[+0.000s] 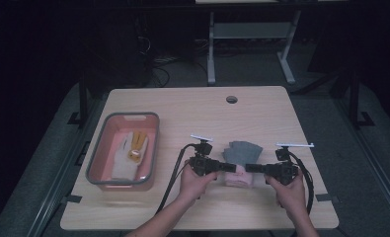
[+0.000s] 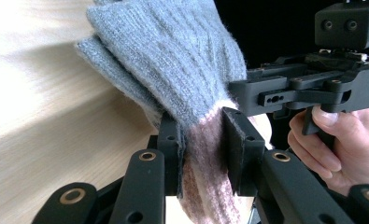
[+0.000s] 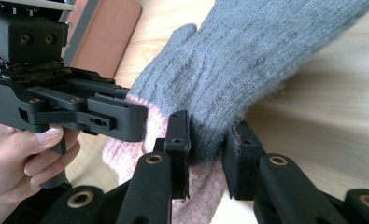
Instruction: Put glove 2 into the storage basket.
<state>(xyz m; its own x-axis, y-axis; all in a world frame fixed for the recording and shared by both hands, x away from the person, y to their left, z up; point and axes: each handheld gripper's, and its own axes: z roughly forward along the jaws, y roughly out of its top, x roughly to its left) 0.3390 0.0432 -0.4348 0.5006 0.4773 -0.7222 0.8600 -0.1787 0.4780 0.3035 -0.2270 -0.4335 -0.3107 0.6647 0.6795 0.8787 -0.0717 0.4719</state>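
Note:
A grey knitted glove (image 1: 243,149) with a pink cuff (image 1: 238,177) lies on the wooden table (image 1: 192,106), right of centre near the front. My left gripper (image 1: 222,167) comes in from the left and is shut on the cuff end. My right gripper (image 1: 249,168) comes in from the right and is shut on the same end. In the left gripper view the jaws of my left gripper (image 2: 203,127) pinch the glove (image 2: 173,60) where grey meets pink. In the right gripper view my right gripper (image 3: 208,127) clamps the glove (image 3: 247,60) at its grey wrist.
A pink bin with a grey rim (image 1: 133,115) stands at the table's left and holds a white and yellow glove (image 1: 129,154). A round cable hole (image 1: 231,99) sits near the far edge. Cables trail from both grippers toward the front edge.

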